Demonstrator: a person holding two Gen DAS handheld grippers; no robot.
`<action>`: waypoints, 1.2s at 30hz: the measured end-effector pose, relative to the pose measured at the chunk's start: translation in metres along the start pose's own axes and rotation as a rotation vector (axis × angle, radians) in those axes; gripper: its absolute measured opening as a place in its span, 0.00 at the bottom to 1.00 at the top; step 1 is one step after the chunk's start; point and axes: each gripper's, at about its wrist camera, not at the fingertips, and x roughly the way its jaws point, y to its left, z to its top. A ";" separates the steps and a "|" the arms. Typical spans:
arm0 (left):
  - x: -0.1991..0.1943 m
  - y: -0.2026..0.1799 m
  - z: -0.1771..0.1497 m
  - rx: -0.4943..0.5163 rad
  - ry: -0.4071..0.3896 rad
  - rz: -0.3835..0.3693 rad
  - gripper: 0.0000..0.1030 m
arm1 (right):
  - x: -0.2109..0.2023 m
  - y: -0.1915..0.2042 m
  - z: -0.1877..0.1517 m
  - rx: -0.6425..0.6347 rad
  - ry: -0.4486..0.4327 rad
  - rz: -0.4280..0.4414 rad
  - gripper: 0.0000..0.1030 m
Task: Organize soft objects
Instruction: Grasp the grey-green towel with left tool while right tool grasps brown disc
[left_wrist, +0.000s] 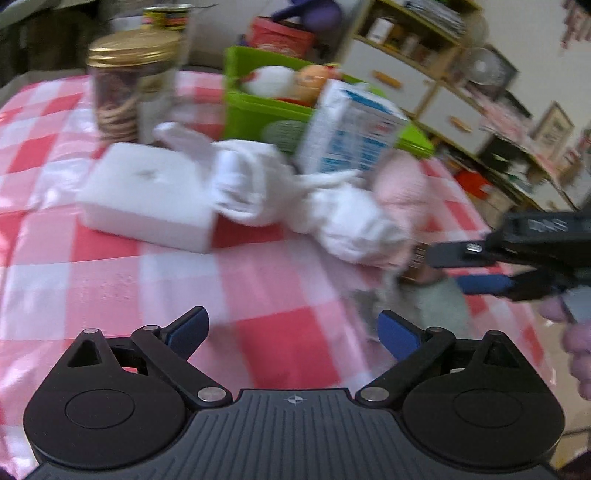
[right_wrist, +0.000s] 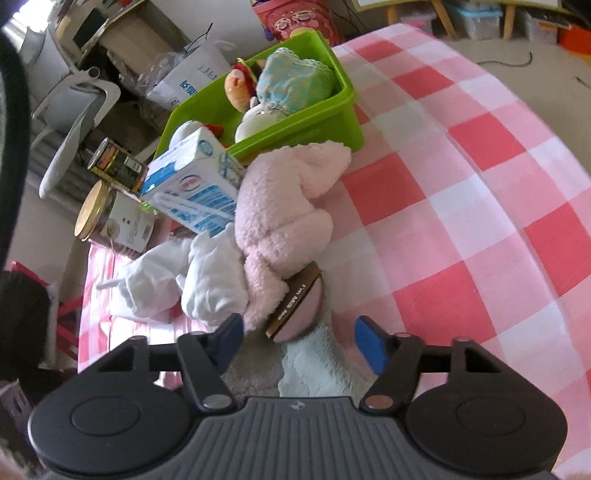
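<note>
A pink plush toy (right_wrist: 280, 206) lies on the checked tablecloth against a green bin (right_wrist: 325, 129) that holds several soft toys. Crumpled white cloth (right_wrist: 210, 280) sits to its left. At the plush's near end is a round pink piece with a brown band (right_wrist: 295, 310), resting on a pale mint fluffy cloth (right_wrist: 317, 369). My right gripper (right_wrist: 299, 338) stands open low over that mint cloth, its pads either side of it and the round piece. The left wrist view shows the same gripper (left_wrist: 447, 271) coming in from the right beside the white cloth (left_wrist: 343, 218). My left gripper (left_wrist: 291, 332) is open over bare tablecloth.
A blue-and-white milk carton (right_wrist: 195, 188) leans between bin and plush. A white box (left_wrist: 147, 195) lies left of the white cloth, with a gold-lidded jar (left_wrist: 125, 85) behind it. A can (right_wrist: 116, 164) stands near the table edge. A person's hand (left_wrist: 580, 347) shows at right.
</note>
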 end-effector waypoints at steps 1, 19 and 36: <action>0.000 -0.004 -0.001 0.014 0.000 -0.017 0.89 | 0.002 -0.001 0.001 0.004 0.001 0.003 0.32; 0.027 -0.084 -0.023 0.235 0.019 -0.114 0.56 | 0.009 -0.001 0.002 0.016 -0.018 0.030 0.00; 0.011 -0.065 -0.028 0.281 0.048 -0.045 0.02 | -0.015 -0.023 0.003 0.064 -0.054 0.056 0.00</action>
